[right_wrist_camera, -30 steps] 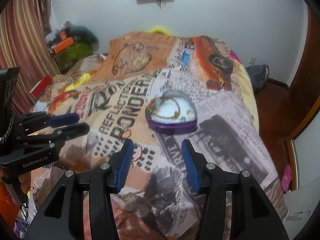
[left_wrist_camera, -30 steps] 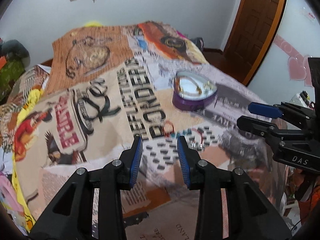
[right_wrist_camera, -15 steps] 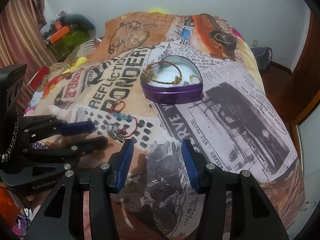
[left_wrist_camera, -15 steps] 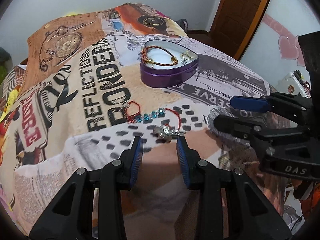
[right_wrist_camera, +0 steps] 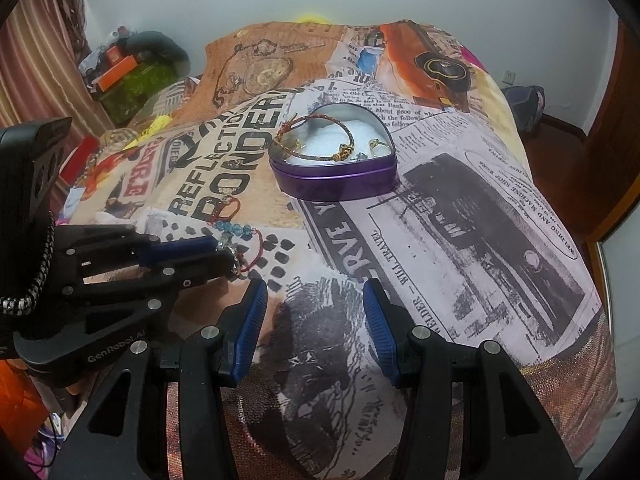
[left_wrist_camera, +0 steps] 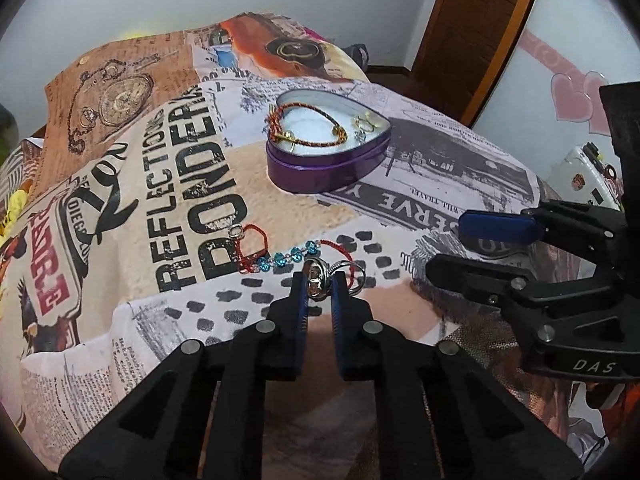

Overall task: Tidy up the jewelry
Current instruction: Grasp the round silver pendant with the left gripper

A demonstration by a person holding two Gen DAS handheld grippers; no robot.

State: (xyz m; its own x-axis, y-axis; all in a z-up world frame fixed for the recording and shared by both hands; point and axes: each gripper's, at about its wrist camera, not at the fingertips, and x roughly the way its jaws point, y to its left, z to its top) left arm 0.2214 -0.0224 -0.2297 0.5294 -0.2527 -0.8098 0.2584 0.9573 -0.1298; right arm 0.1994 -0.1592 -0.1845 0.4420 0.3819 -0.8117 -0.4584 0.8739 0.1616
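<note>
My left gripper (left_wrist_camera: 319,285) is shut on a silver ring charm (left_wrist_camera: 317,275) that lies on the printed bedspread (left_wrist_camera: 168,184). A red string bracelet with blue beads (left_wrist_camera: 280,261) trails from the charm to the left. Behind it stands an open purple heart-shaped tin (left_wrist_camera: 320,174) with a braided red-gold bracelet (left_wrist_camera: 308,143) and small gold rings (left_wrist_camera: 366,123) on its white lining. My right gripper (right_wrist_camera: 316,298) hovers open over the bedspread, nothing between its blue pads. The right wrist view shows the left gripper (right_wrist_camera: 225,250) pinching the charm (right_wrist_camera: 223,241), with the tin (right_wrist_camera: 340,184) farther back.
The bed drops off at its right edge (right_wrist_camera: 592,320) towards a wooden floor and a brown door (left_wrist_camera: 476,28). Boxes and bags (right_wrist_camera: 132,68) are piled by the striped curtain (right_wrist_camera: 36,52) at the far left. A white wall stands behind the bed.
My left gripper moved forward and down to the silver charm and its jaws closed on it. My right gripper sank slightly, jaws unchanged.
</note>
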